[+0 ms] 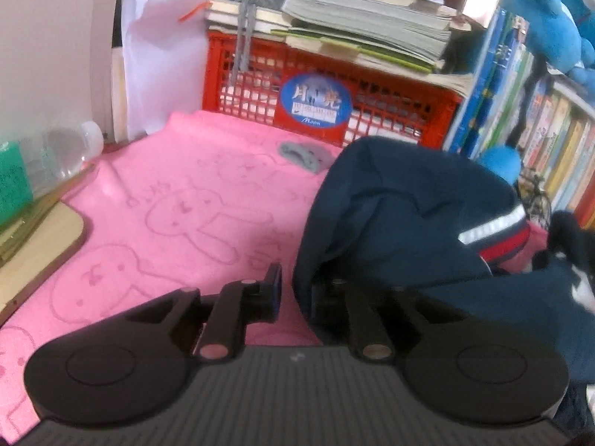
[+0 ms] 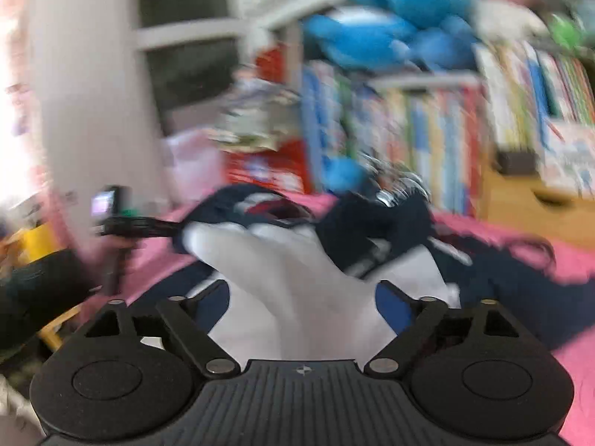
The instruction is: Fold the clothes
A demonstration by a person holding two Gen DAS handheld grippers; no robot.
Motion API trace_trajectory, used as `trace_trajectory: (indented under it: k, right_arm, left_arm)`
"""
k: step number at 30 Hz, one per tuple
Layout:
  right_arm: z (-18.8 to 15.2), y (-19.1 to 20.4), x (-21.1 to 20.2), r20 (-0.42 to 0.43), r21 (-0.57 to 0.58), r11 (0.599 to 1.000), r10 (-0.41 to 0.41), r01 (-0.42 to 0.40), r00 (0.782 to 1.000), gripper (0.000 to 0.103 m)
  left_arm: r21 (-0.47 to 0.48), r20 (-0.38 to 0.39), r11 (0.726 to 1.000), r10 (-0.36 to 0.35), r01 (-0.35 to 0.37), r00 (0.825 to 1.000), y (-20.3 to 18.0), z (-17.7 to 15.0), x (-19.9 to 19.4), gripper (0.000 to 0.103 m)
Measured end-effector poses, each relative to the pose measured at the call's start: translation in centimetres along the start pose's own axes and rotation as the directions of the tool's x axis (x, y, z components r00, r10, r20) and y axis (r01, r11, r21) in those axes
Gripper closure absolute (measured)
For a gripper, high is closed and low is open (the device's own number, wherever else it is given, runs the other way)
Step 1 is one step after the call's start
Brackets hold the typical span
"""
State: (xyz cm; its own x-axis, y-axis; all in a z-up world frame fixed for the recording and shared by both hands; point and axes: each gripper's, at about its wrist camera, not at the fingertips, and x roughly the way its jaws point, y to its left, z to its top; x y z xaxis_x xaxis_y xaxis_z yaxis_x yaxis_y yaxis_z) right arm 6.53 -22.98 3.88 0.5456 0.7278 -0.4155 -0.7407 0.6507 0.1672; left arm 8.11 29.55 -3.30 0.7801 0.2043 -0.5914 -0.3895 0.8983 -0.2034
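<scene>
bookshelf (image 2: 427,141) motion-blurred, navy garment (image 1: 409,215) hiding one finger

The tabletop is covered by a pink towel (image 1: 178,200) with bunny doodles. On it sit a crumpled navy garment (image 1: 401,215), a small grey knit thing (image 1: 303,154), and a red crate (image 1: 260,85) at the back.

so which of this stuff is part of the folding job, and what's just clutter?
Job: navy jacket, pink blanket under it.
Clutter: red crate, stacked books, clear bottle, blue plush toy, grey cloth scrap.
</scene>
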Motion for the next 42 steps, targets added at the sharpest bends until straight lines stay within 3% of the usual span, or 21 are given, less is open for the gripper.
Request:
trace_trajectory:
  k: [2,4,5,7,11,12,13,14,15,16,20,24,26,27,29,32,35,38,42]
  right_arm:
    - [0.4,-1.0,-0.8,0.029,-0.01,0.995,-0.094,0.095,0.995,0.002]
    - [1.1,-3.0,0.3,-0.001,0.06,0.963,-0.264,0.263,0.965,0.0]
    - [1.5,-4.6,1.8,-0.053,0.125,0.922,-0.363,0.367,0.93,0.001]
    - [1.7,-7.2,4.7,-0.129,0.189,0.853,-0.47,0.487,0.873,0.003]
    - [0.7,-10.6,11.0,-0.281,0.151,0.763,-0.576,0.628,0.768,0.003]
    - [0.1,-10.7,11.7,-0.311,0.121,0.75,-0.593,0.65,0.742,0.012]
    - [-0.5,-10.9,12.1,-0.332,0.088,0.73,-0.62,0.678,0.711,0.038]
    - [-1.0,-11.0,12.5,-0.349,0.055,0.708,-0.647,0.704,0.678,0.053]
    - [-1.3,-11.4,12.0,-0.354,0.062,0.676,-0.673,0.734,0.649,0.077]
    - [-1.6,-11.8,11.5,-0.357,0.076,0.641,-0.697,0.763,0.622,0.085]
    - [-2.5,-12.7,6.2,-0.272,0.14,0.462,-0.832,0.876,0.483,0.085]
    - [-4.0,-12.8,0.3,-0.18,0.224,0.27,-0.933,0.936,0.312,0.084]
    - [-5.5,-13.3,-2.2,-0.183,0.268,0.2,-0.95,0.943,0.253,0.074]
    - [-6.5,-14.3,-3.0,-0.244,0.283,0.222,-0.924,0.933,0.294,0.062]
    - [-8.3,-16.3,-4.4,-0.376,0.32,0.281,-0.839,0.905,0.393,0.062]
    - [-9.2,-14.1,-7.6,-0.301,0.383,0.418,-0.787,0.824,0.539,0.059]
    - [-9.9,-11.2,-10.4,-0.21,0.401,0.555,-0.718,0.729,0.663,0.04]
    - [-10.3,-7.1,-11.7,-0.156,0.34,0.685,-0.635,0.645,0.757,0.037]
    - [-11.5,-1.8,-12.5,-0.126,0.279,0.811,-0.501,0.515,0.856,0.025]
  left_arm:
    - [-0.003,-0.003,1.0,-0.004,0.004,1.0,0.1,-0.2,0.5,0.086]
    - [0.018,0.001,1.0,0.011,-0.011,1.0,-0.4,-0.3,0.6,0.086]
    - [0.025,0.001,0.999,0.02,-0.02,1.0,-0.7,-0.3,0.6,0.086]
    - [0.039,-0.001,0.999,0.028,-0.028,1.0,-1.0,-0.3,0.8,0.086]
    - [0.041,-0.003,0.999,0.028,-0.028,1.0,-0.9,-0.2,0.9,0.086]
    - [0.044,-0.004,0.999,0.03,-0.029,1.0,-0.9,-0.1,0.9,0.085]
    - [0.047,-0.005,0.998,0.032,-0.032,0.999,-0.9,-0.1,1.0,0.085]
    - [0.05,-0.006,0.998,0.035,-0.035,0.999,-1.0,-0.1,1.0,0.085]
    - [0.052,-0.006,0.998,0.037,-0.037,0.999,-1.0,-0.1,1.0,0.085]
    - [0.051,-0.006,0.998,0.037,-0.037,0.999,-1.0,-0.1,1.0,0.085]
    - [0.047,-0.007,0.999,0.027,-0.027,1.0,-1.1,-0.2,0.9,0.078]
    - [0.09,-0.013,0.996,0.014,-0.012,1.0,-1.9,-0.2,1.1,0.064]
    - [0.128,-0.018,0.992,0.026,-0.023,1.0,-2.5,-0.3,1.3,0.061]
    - [0.149,-0.018,0.988,0.039,-0.035,0.999,-2.9,-0.3,1.3,0.061]
    - [0.192,-0.024,0.981,0.04,-0.035,0.999,-3.6,-0.4,1.2,0.063]
    - [0.174,-0.035,0.983,-0.057,0.062,0.998,-3.7,-0.7,-1.1,0.064]
    - [0.176,-0.038,0.967,-0.183,0.187,0.982,-4.1,-1.4,-4.8,0.064]
    - [0.22,-0.064,0.918,-0.323,0.329,0.944,-4.9,-2.6,-9.0,0.064]
    - [0.194,-0.181,0.816,-0.515,0.544,0.838,-6.0,-4.6,-13.1,0.051]
